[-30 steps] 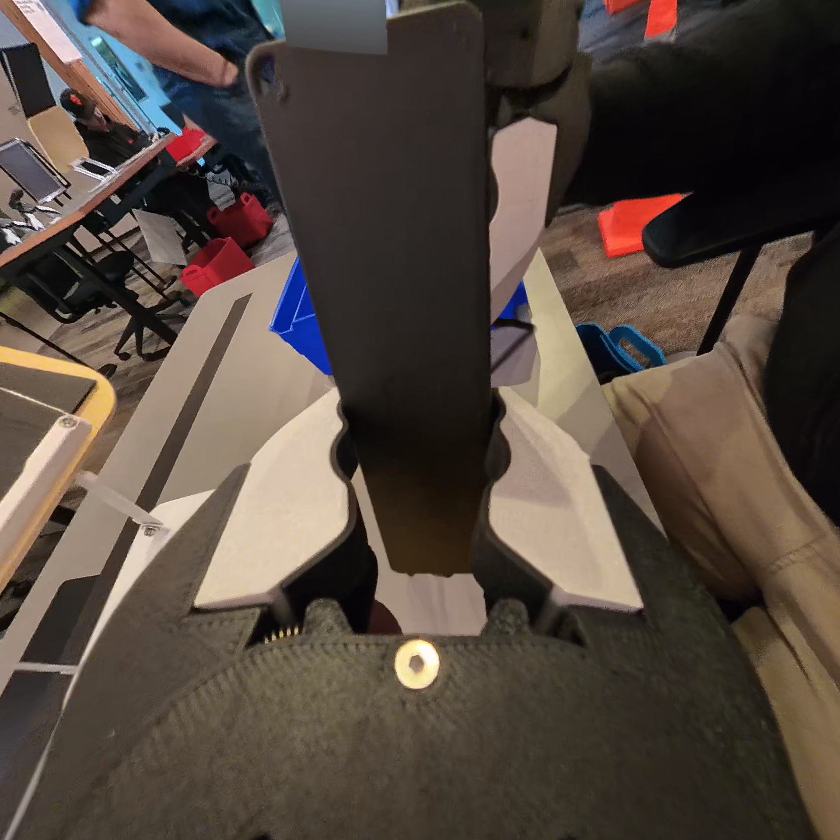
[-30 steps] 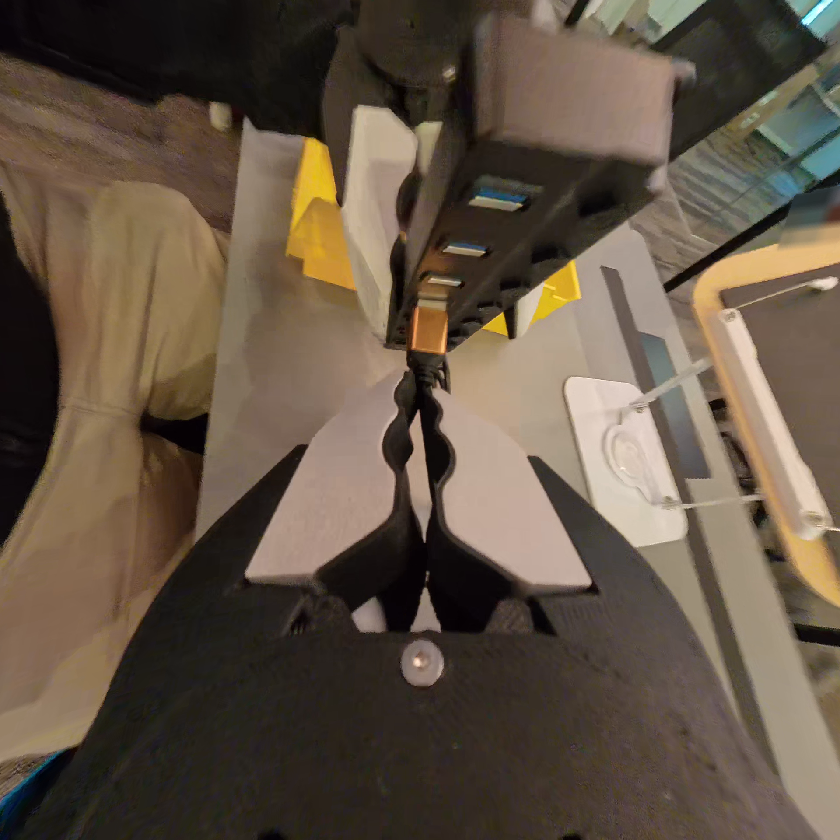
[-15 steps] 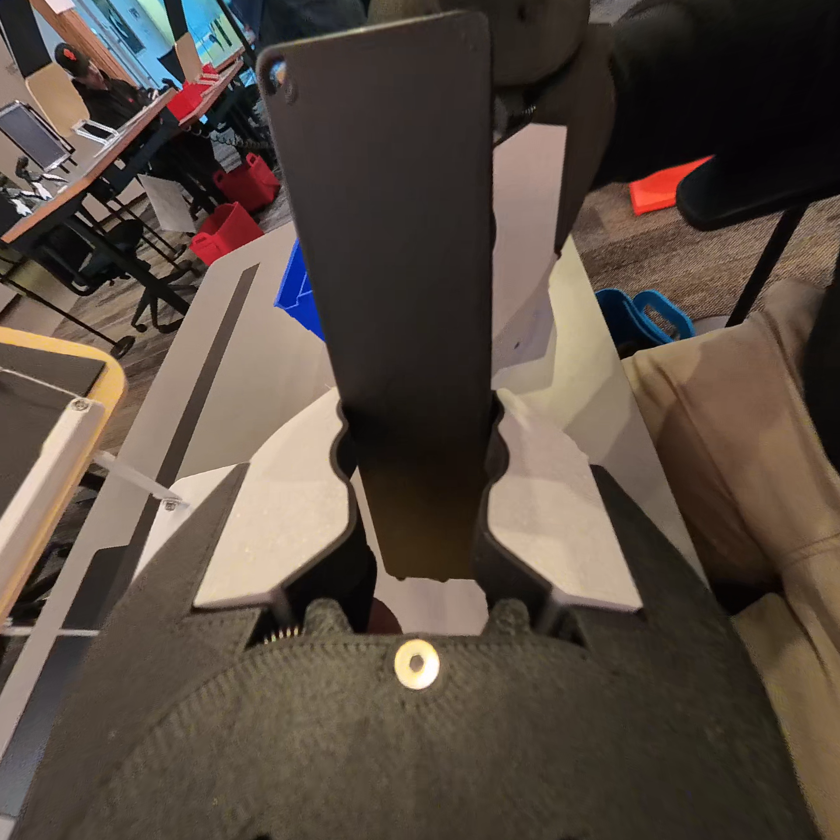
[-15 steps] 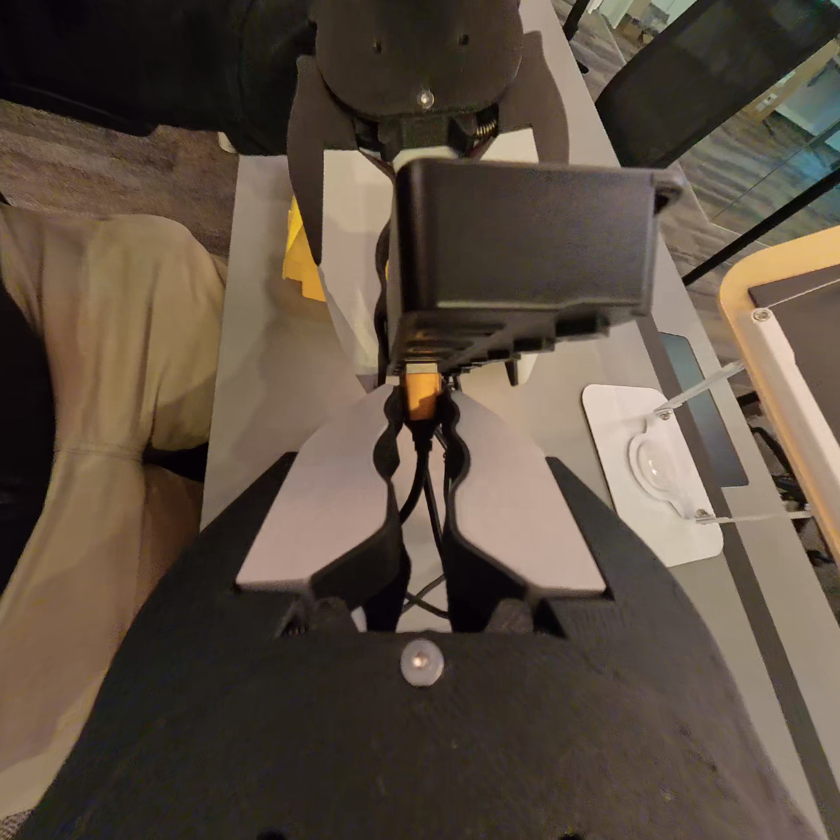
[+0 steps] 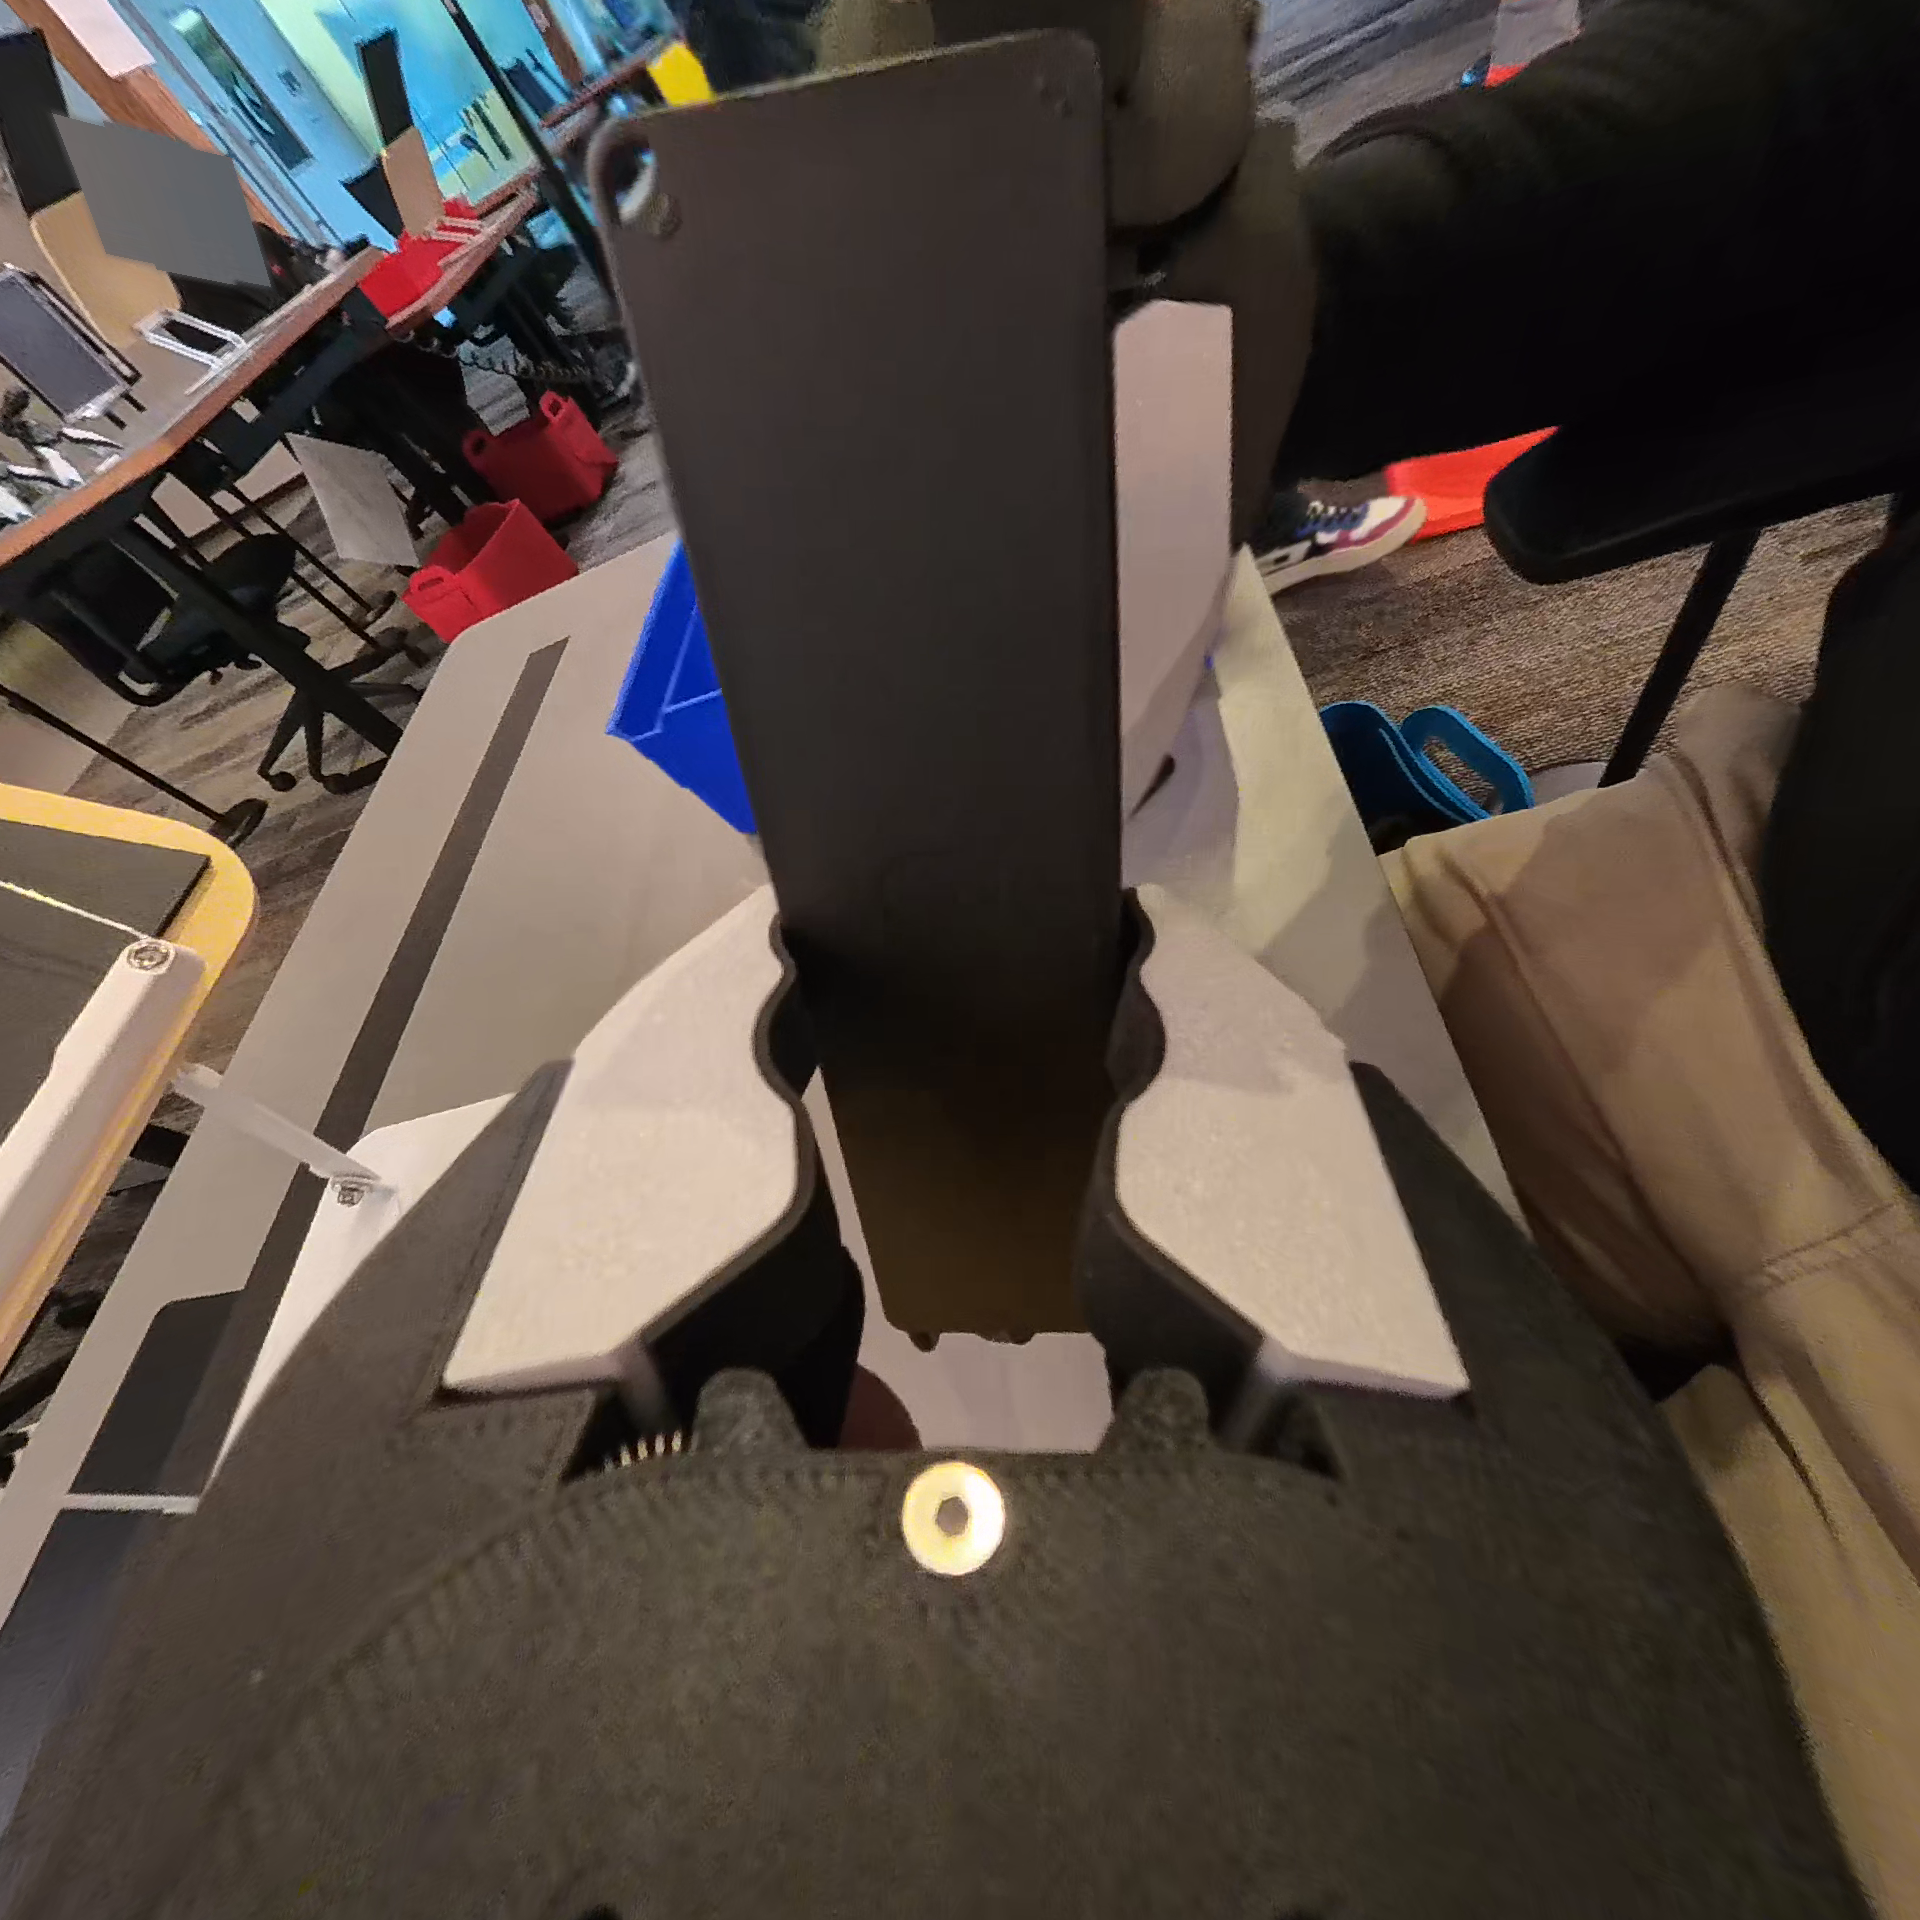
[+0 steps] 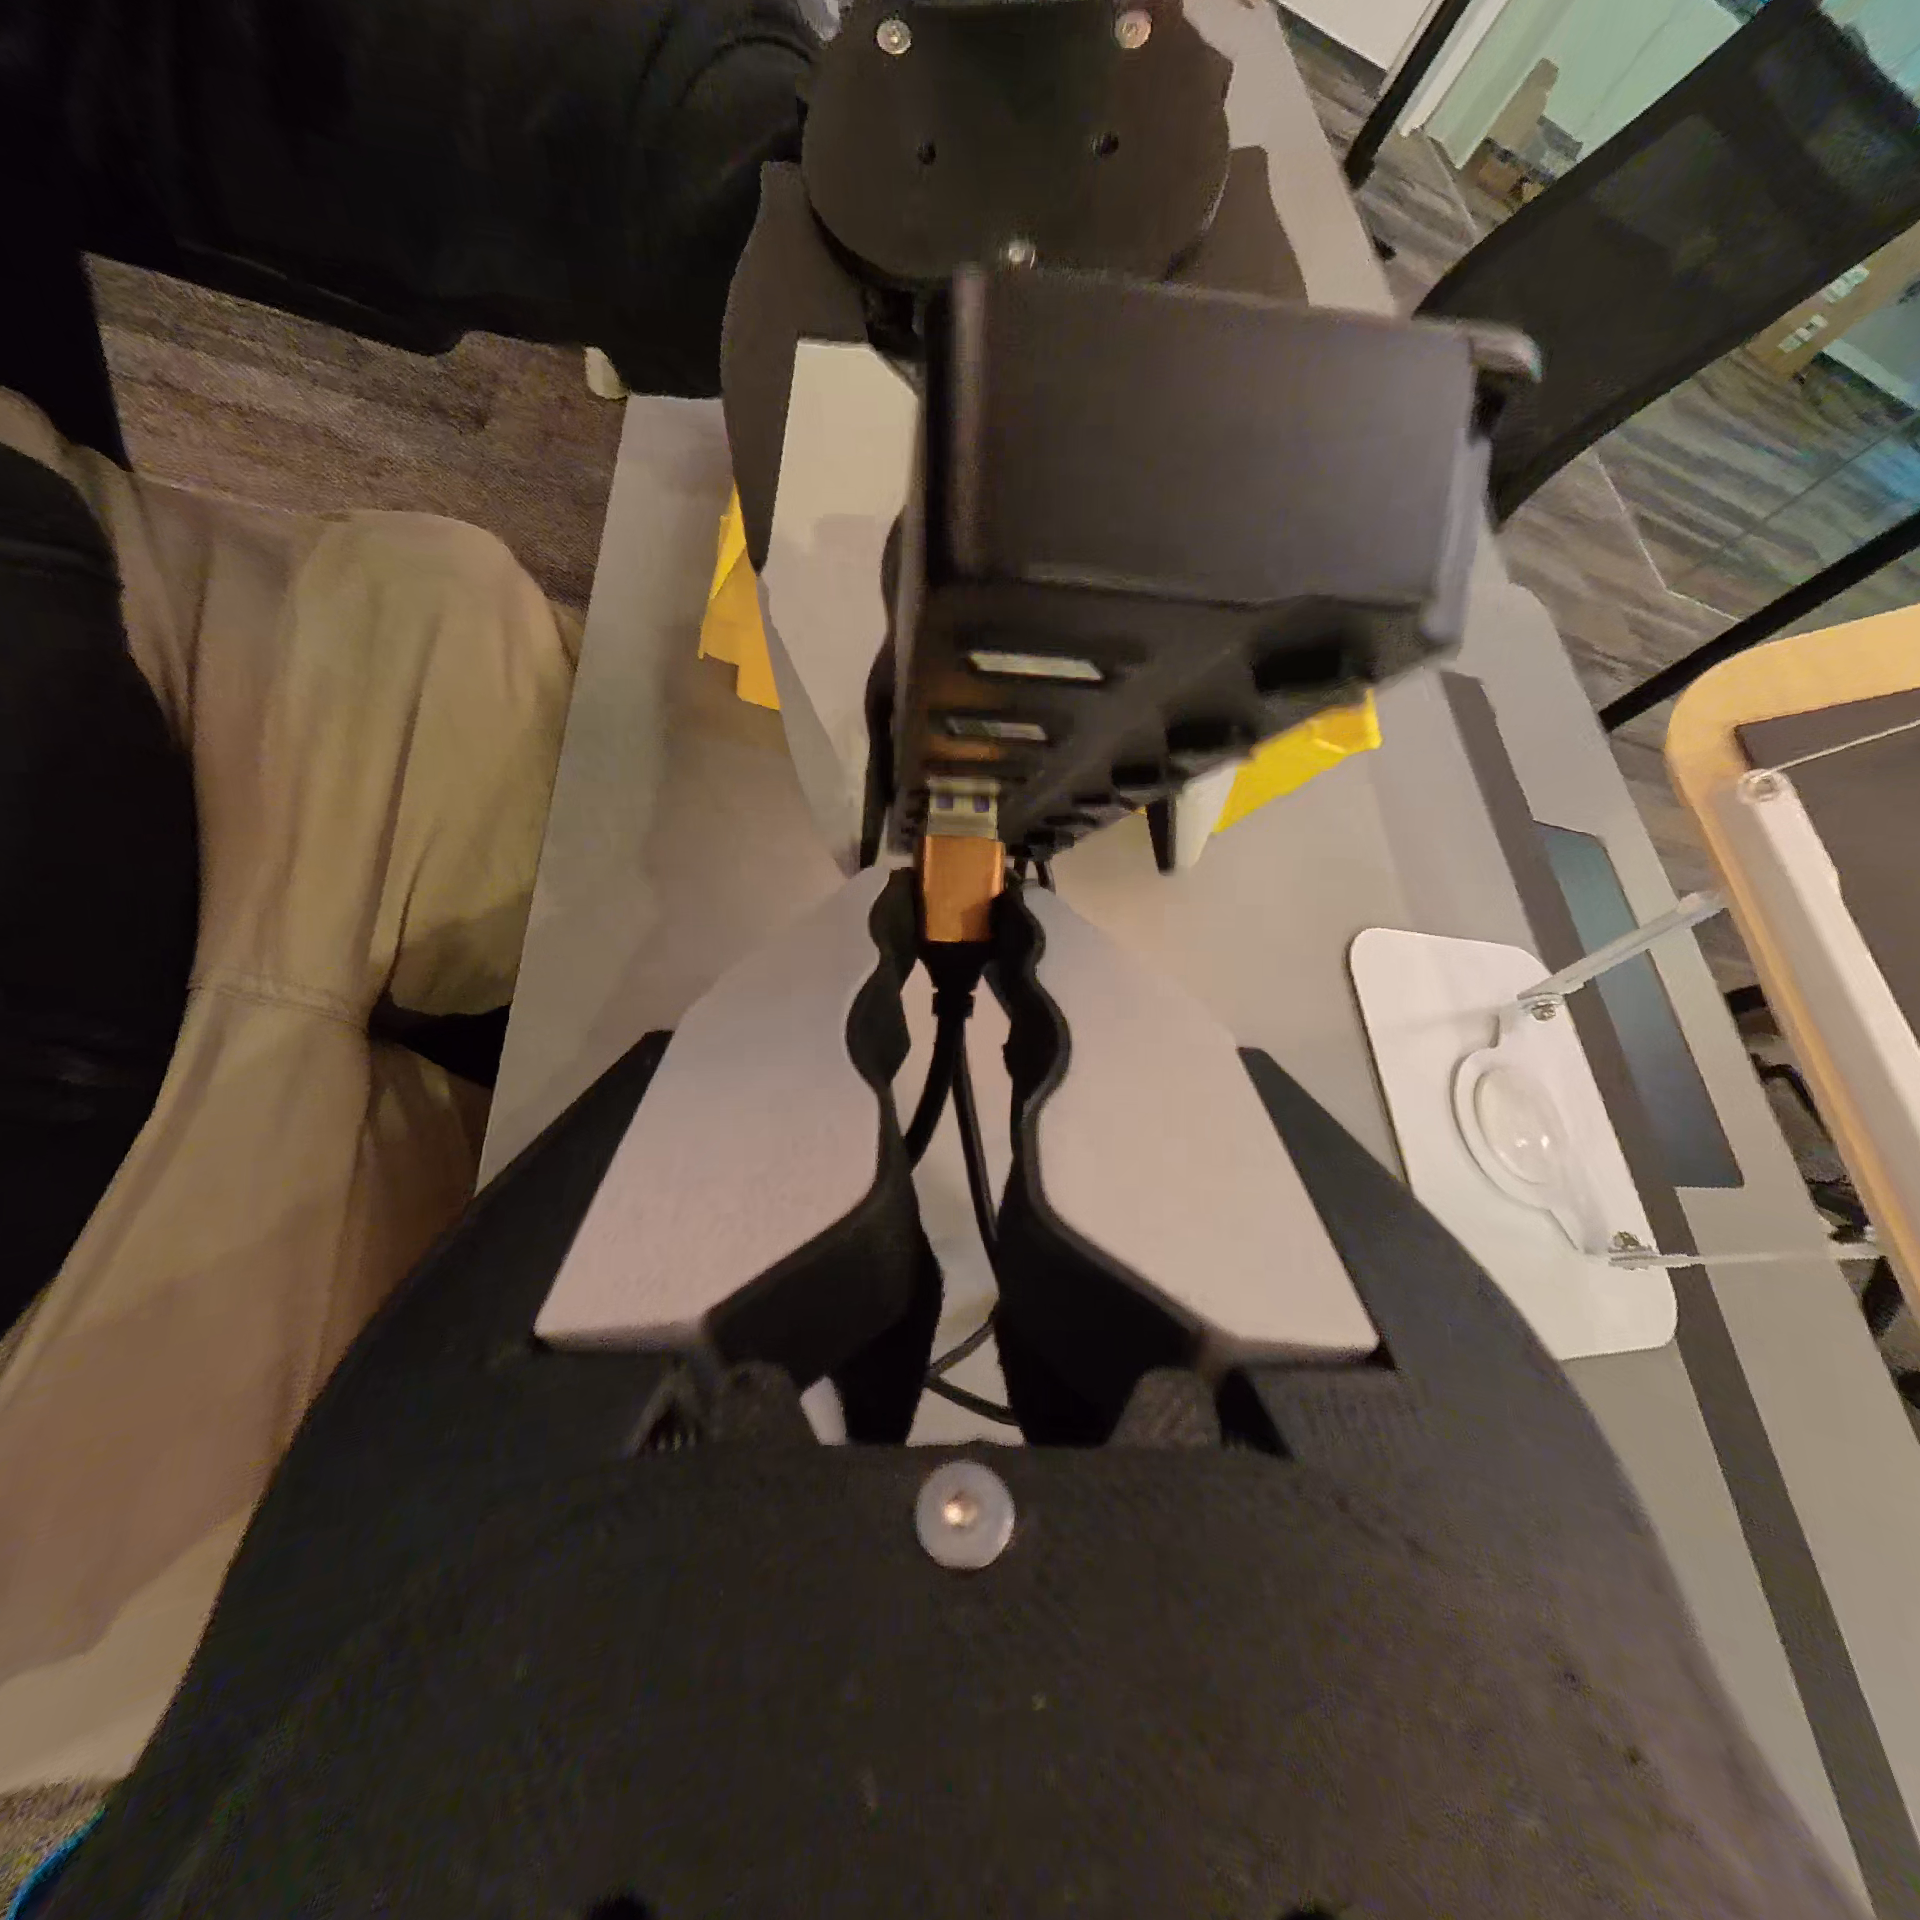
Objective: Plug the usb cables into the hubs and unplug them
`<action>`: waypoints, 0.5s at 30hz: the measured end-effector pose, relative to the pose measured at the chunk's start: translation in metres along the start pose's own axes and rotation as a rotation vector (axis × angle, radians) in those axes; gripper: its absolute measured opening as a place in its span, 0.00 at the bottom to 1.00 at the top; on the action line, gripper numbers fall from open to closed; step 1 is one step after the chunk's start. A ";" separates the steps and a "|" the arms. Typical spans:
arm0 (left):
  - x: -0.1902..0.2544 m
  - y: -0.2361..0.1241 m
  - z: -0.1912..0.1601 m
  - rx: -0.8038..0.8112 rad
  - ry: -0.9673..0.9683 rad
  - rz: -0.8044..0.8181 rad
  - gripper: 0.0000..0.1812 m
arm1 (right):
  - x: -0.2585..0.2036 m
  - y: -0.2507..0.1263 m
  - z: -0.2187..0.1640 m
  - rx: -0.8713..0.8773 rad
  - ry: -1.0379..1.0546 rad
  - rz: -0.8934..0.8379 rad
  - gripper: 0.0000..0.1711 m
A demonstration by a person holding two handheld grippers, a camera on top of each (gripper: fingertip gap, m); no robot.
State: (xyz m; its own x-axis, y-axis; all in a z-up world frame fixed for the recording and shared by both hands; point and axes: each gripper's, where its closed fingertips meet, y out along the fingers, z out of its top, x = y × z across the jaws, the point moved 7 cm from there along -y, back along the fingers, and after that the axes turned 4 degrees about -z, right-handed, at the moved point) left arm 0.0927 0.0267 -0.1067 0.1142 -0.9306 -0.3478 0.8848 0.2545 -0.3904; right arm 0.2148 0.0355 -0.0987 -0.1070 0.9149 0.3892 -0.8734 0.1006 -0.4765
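Note:
My left gripper (image 5: 956, 935) is shut on the near end of a flat black usb hub (image 5: 894, 520), which stands up and away from me. In the right wrist view the hub (image 6: 1195, 499) faces me with its row of ports down, and a white finger (image 6: 831, 540) of the left gripper shows beside it. My right gripper (image 6: 961, 914) is shut on the orange usb plug (image 6: 964, 883). The plug's silver metal tip (image 6: 961, 816) sits at the hub's lowest port with part of it showing. Black cable (image 6: 951, 1060) runs back between my fingers.
Both grippers are above a narrow white table (image 5: 499, 831). A blue bin (image 5: 675, 717) and a yellow bin (image 6: 1309, 748) stand on it behind the hub. A white plate with a clear dome (image 6: 1496, 1132) lies to the right. A person's tan trouser leg (image 6: 312, 831) is beside the table. The tips of both grippers are at nearly the same place.
My right gripper slid forward from the cable onto the orange plug. More of the plug's metal tip shows now than before. The hub tilted its flat back toward the right camera.

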 end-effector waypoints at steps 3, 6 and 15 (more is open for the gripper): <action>-0.007 -0.023 -0.004 0.026 -0.033 0.024 0.31 | 0.025 -0.024 -0.023 0.022 0.119 -0.037 0.08; -0.015 -0.028 0.002 0.027 -0.025 0.060 0.31 | 0.027 -0.030 -0.011 -0.009 0.058 -0.061 0.09; -0.027 -0.036 -0.015 -0.049 -0.056 0.142 0.31 | 0.076 -0.143 -0.020 -0.058 0.163 -0.383 0.09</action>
State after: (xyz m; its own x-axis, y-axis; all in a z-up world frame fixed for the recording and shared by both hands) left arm 0.0506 0.0470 -0.0961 0.2633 -0.8972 -0.3546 0.8351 0.3960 -0.3819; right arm 0.3416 0.0982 -0.0171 0.3007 0.8567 0.4191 -0.8070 0.4627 -0.3668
